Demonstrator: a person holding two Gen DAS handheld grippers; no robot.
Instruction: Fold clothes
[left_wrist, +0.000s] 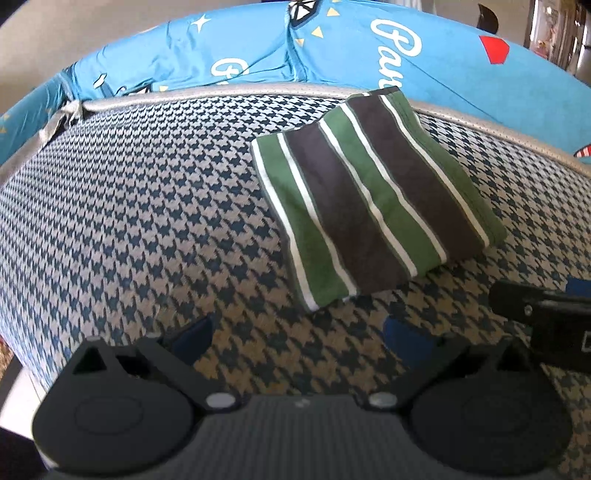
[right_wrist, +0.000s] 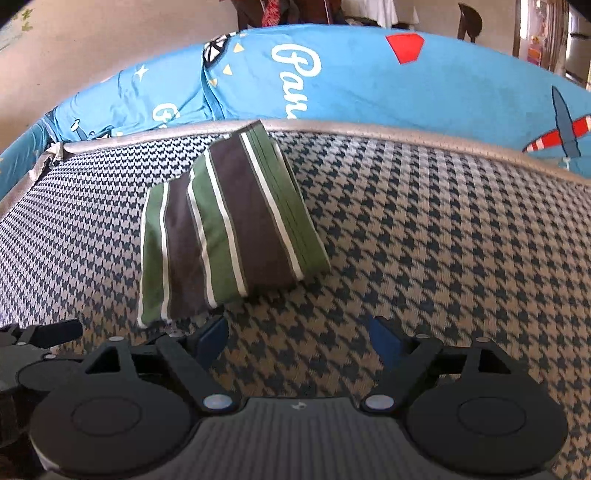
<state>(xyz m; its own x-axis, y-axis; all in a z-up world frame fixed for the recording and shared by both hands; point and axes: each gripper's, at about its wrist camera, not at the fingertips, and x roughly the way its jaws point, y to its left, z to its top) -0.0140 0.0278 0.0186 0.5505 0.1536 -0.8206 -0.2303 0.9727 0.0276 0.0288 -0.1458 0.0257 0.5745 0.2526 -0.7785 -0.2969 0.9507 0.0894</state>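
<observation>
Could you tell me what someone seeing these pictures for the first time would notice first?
The eye goes first to the folded striped garment, green, dark brown and white, lying alone on the houndstooth mat near its far silver-trimmed edge. Behind the mat spreads a bright blue sheet printed with white script and a red shape. In front, the left gripper and the right gripper both stand open, nothing between their blue pads.

One folded striped garment (left_wrist: 373, 195) is lying on one houndstooth cover (left_wrist: 147, 206); two grippers, left gripper (left_wrist: 299, 332) and right gripper (right_wrist: 299, 332), are hovering.
</observation>
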